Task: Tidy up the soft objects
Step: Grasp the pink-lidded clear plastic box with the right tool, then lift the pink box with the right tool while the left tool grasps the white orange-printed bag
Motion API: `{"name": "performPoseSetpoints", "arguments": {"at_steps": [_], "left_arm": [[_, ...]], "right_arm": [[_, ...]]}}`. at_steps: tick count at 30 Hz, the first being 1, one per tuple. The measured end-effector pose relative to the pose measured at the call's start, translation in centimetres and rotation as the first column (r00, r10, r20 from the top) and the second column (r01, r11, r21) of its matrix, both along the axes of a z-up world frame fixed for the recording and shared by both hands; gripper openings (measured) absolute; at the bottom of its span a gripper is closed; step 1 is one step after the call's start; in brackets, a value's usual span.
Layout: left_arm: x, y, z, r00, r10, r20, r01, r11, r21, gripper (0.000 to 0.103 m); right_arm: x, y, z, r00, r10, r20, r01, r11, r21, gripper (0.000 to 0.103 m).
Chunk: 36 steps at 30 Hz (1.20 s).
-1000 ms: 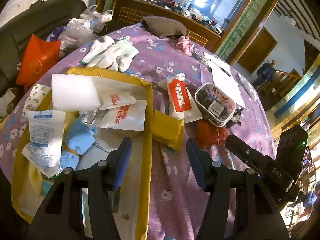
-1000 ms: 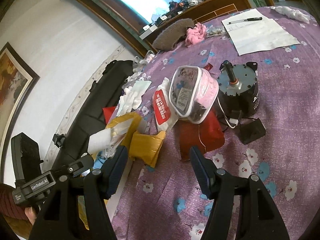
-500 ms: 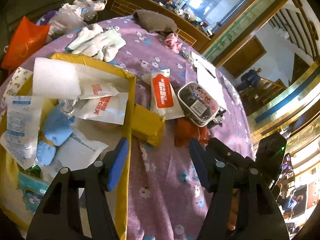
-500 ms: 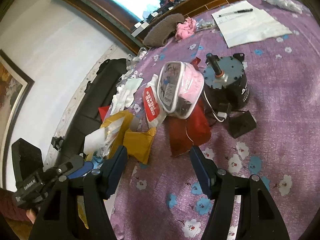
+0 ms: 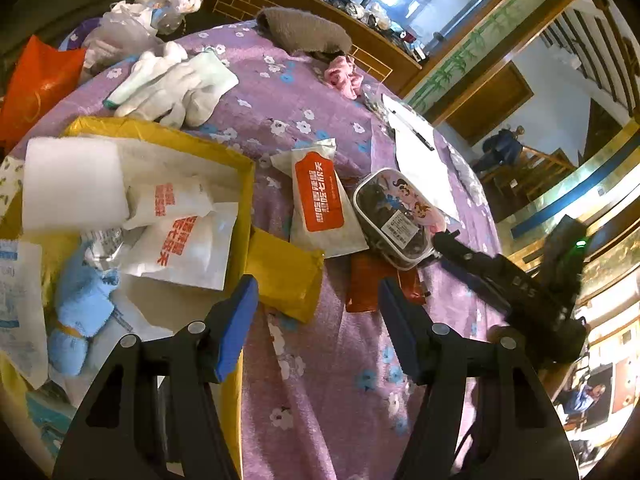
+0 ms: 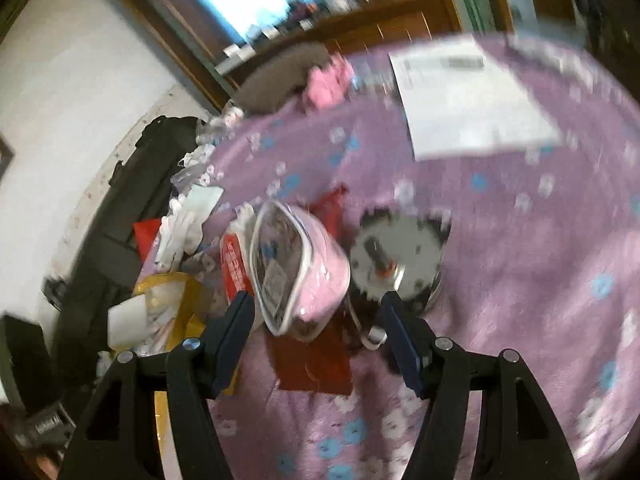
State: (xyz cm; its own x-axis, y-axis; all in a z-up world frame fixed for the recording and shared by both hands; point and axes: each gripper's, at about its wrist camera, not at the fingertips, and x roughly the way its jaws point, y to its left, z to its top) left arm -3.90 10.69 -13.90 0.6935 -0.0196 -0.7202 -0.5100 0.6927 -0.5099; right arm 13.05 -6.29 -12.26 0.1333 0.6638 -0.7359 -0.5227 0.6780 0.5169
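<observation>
My left gripper (image 5: 318,314) is open with nothing between its fingers. It hangs over the purple flowered cloth, just short of a yellow padded envelope (image 5: 284,272). Left of it a yellow box (image 5: 244,200) holds white packets, blue socks (image 5: 82,304) and a white foam block. A red-and-white packet (image 5: 320,196), a clear cartoon pouch (image 5: 396,216) and a red pouch (image 5: 368,284) lie ahead. In the blurred right wrist view, my right gripper (image 6: 318,316) is open. The pink-backed cartoon pouch (image 6: 304,276) lies just ahead, its near end between the fingertips, untouched.
White gloves (image 5: 172,84), a brown knit hat (image 5: 304,32) and a pink scrunchie (image 5: 340,76) lie at the far side. A round metal motor (image 6: 400,256) with a cable sits right of the pouch. White paper (image 6: 472,100) lies behind. An orange bag (image 5: 36,88) sits off the left edge.
My left gripper swung right, away from the yellow box and toward the envelope, its jaws a little wider. My right gripper moved forward onto the cartoon pouch; its view is now blurred.
</observation>
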Motion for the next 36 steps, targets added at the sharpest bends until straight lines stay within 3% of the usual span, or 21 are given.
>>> {"name": "performPoseSetpoints", "arguments": {"at_steps": [10,19,25,29,32,36], "left_arm": [[-1.5,0.5,0.1,1.000,-0.003,0.030,0.003,1.000,-0.022,0.063],[-1.8,0.9,-0.8,1.000,0.003,0.026,-0.001,0.999,-0.053,0.063],[-1.2,0.6,-0.6,1.000,-0.004,0.014,0.004,0.999,-0.034,0.063],[0.7,0.7,-0.2,1.000,-0.024,-0.014,0.024,0.999,-0.027,0.063],[3.2,1.1,0.3,0.999,-0.026,-0.040,0.026,1.000,-0.007,0.063],[8.9,2.6,-1.0,0.987,-0.021,-0.156,0.032,0.997,0.068,0.063]], "right_arm": [[0.2,1.3,-2.1,0.995,-0.046,-0.088,0.048,0.999,0.016,0.064],[0.2,0.6,-1.6,0.994,-0.082,-0.074,0.086,0.995,0.046,0.028],[-1.7,-1.9,0.2,0.999,-0.041,0.006,0.040,0.991,0.129,0.026],[-2.7,-4.2,0.2,0.997,-0.056,0.053,0.044,0.978,0.205,0.026],[-2.3,-4.5,-0.6,0.999,-0.051,0.002,0.049,0.972,0.231,0.026],[-2.3,-4.4,-0.5,0.999,-0.053,-0.001,0.052,0.973,0.226,0.026]]}}
